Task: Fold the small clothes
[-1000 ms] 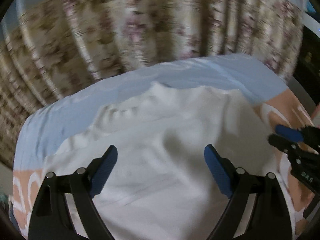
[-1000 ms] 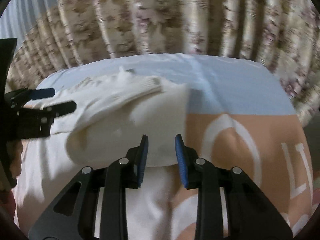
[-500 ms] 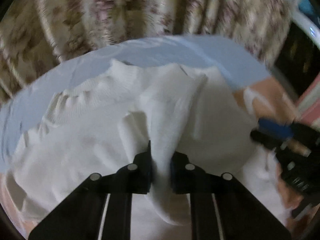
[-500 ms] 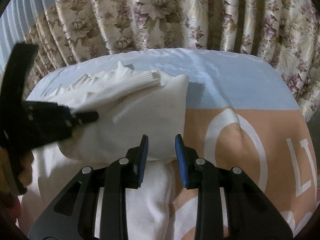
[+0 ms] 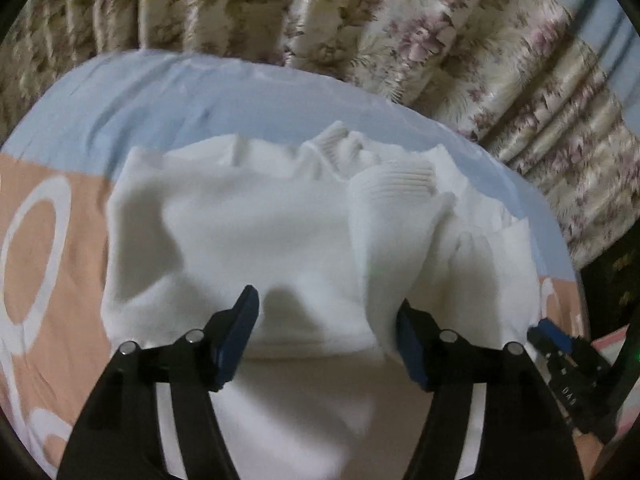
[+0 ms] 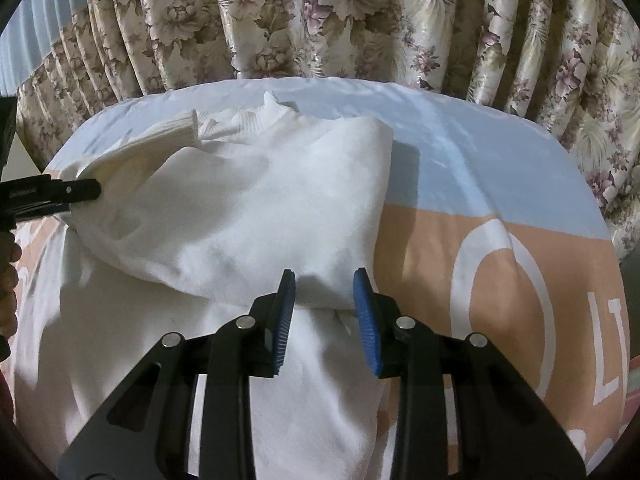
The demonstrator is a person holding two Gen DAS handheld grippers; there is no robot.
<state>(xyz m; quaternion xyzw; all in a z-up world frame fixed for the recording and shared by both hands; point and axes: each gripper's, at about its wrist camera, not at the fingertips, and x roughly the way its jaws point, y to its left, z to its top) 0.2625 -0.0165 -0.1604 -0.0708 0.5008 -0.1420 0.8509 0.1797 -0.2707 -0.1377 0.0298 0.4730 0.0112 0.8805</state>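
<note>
A white knit sweater (image 5: 256, 240) lies on the bed, its lower part folded up over the chest. One sleeve with a ribbed cuff (image 5: 394, 184) lies loosely on its right side. My left gripper (image 5: 326, 300) hovers over the fold with its jaws opening; nothing is pinched, though the right pad brushes the sleeve. In the right wrist view the sweater (image 6: 256, 216) fills the middle and the left gripper (image 6: 60, 194) sits at the sleeve's left end. My right gripper (image 6: 324, 276) is opening slightly. The fold's edge lies between its pads, which do not press on it.
The bed cover (image 6: 480, 168) is pale blue at the far side and peach with white letters nearer. Floral curtains (image 6: 320, 20) hang close behind the bed. A person's hand (image 6: 8, 276) shows at the left edge. The right gripper (image 5: 560, 344) appears low right in the left wrist view.
The left gripper closed on the sleeve, carried it sideways across the sweater, and now stands open with the sleeve released. The right gripper has barely moved, its jaws a little wider.
</note>
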